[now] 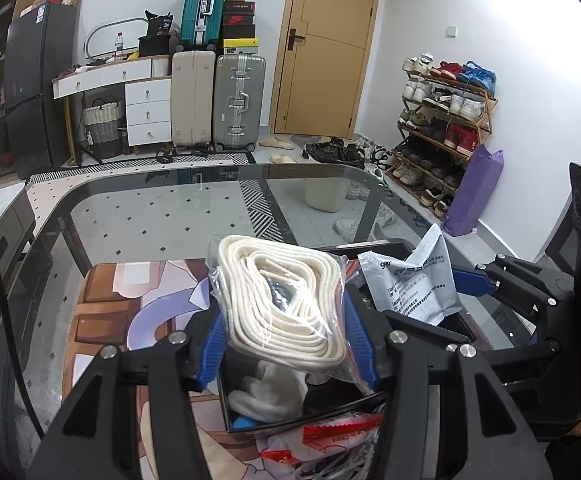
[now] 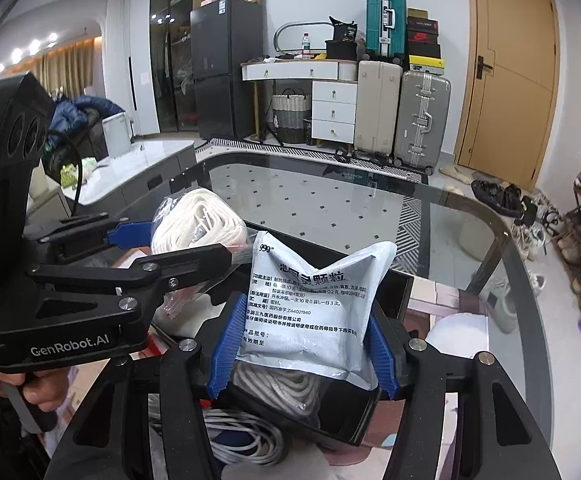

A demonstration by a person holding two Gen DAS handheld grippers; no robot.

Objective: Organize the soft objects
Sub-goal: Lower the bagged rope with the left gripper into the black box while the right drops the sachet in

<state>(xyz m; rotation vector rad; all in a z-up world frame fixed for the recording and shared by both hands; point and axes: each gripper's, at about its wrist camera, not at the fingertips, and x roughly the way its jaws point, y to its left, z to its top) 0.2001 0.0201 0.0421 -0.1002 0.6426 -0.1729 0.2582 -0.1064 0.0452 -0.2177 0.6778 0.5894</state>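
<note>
- Right claw (image 2: 300, 350) clamps a grey sachet (image 2: 310, 304) printed "999", upright over the black box (image 2: 346, 420)
- "GenRobot.AI" marks the left claw (image 1: 286, 344), clamped on a bagged white rope coil (image 1: 290, 304) above the glass table (image 1: 150, 216)

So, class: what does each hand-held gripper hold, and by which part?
The left hand-held gripper pinches the bagged cord coil by its sides. The right one pinches the pale sachet by its lower side edges.

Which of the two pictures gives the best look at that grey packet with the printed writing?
The right wrist view: the grey packet fills the middle, front on, pinched between the right gripper fingers, its printed lines showing. The left wrist view shows the packet only off to the side, crumpled and smaller.
</note>
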